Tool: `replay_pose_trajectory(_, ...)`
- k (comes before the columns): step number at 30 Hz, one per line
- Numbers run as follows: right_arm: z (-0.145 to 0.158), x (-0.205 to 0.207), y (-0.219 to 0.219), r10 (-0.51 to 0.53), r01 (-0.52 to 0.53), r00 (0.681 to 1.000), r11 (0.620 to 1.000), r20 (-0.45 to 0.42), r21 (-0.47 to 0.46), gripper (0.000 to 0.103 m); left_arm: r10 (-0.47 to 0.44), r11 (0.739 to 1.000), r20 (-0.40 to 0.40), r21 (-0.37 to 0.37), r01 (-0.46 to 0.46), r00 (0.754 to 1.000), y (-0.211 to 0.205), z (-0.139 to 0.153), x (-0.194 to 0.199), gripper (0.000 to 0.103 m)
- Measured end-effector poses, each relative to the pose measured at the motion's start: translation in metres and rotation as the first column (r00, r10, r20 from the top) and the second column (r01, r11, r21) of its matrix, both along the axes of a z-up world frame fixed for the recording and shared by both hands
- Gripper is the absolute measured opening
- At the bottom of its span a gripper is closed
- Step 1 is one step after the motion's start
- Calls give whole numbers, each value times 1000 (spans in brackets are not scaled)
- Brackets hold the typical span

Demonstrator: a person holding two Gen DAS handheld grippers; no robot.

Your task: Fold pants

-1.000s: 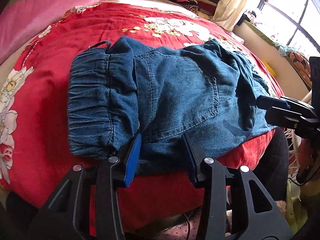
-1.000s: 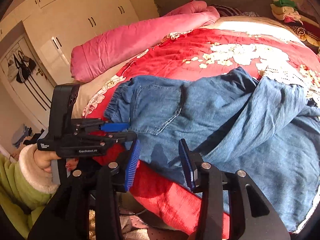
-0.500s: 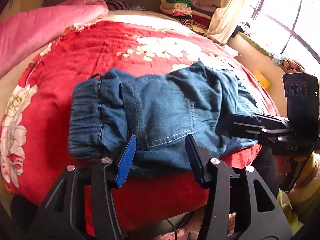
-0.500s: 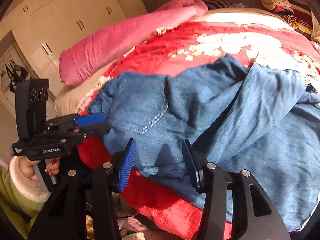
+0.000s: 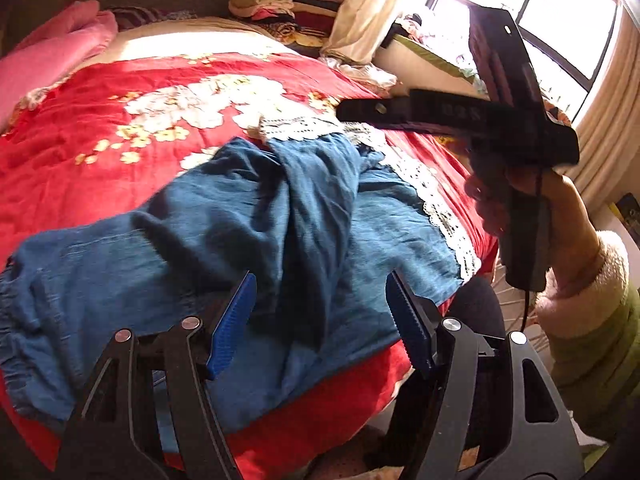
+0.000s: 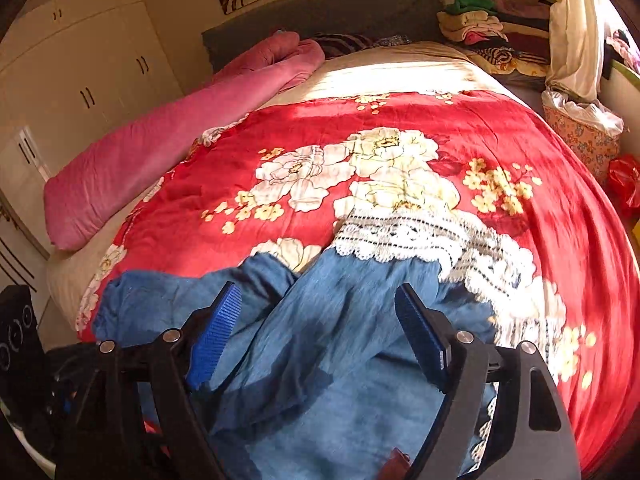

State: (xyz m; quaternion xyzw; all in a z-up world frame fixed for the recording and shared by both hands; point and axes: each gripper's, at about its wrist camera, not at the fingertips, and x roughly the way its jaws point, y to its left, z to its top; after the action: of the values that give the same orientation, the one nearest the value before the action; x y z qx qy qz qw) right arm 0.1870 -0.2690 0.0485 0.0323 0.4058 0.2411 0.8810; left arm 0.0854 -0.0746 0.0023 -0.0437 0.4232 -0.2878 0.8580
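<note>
Blue denim pants [image 5: 256, 236] with white lace hems [image 5: 440, 208] lie rumpled near the front edge of a bed with a red flowered cover [image 5: 100, 152]. The elastic waistband [image 5: 16, 320] is at the left. My left gripper [image 5: 320, 312] is open and empty above the pants' middle. My right gripper [image 6: 320, 328] is open and empty above the legs [image 6: 352, 332], near the lace hems [image 6: 400, 236]. In the left wrist view the right gripper [image 5: 348, 114] is raised at the right, held in a hand; its jaws look together there, edge on.
A pink rolled quilt [image 6: 168, 140] lies along the bed's left side. Stacked folded clothes [image 6: 480, 24] sit at the far right by the headboard. A wardrobe [image 6: 80, 60] stands left. A window [image 5: 560, 20] and a patterned box [image 6: 580, 140] are right.
Both grippers have lifted and swung right, from the waistband and pocket toward the legs and lace hems. The right gripper now sits higher. Both stay open and empty.
</note>
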Motion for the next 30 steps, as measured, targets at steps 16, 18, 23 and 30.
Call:
replay_pose_trajectory(16, -56, 124, 70, 31, -76, 990, 939, -136, -336, 78, 29, 999, -145, -9, -31, 989, -23, -50, 49, 8)
replay_pose_trajectory(18, -67, 133, 75, 30, -88, 985, 936, -170, -341, 56, 29, 999, -142, -9, -31, 989, -23, -50, 48, 8)
replay_pose_trajectory(23, -82, 137, 76, 45, -113, 977, 937, -208, -330, 15, 33, 999, -143, -17, -36, 989, -20, -50, 49, 4)
replay_pose_trajectory(30, -29, 104, 14, -18, 4, 993, 993, -117, -115, 9, 50, 998, -109, -41, -55, 993, -7, -38, 44, 1)
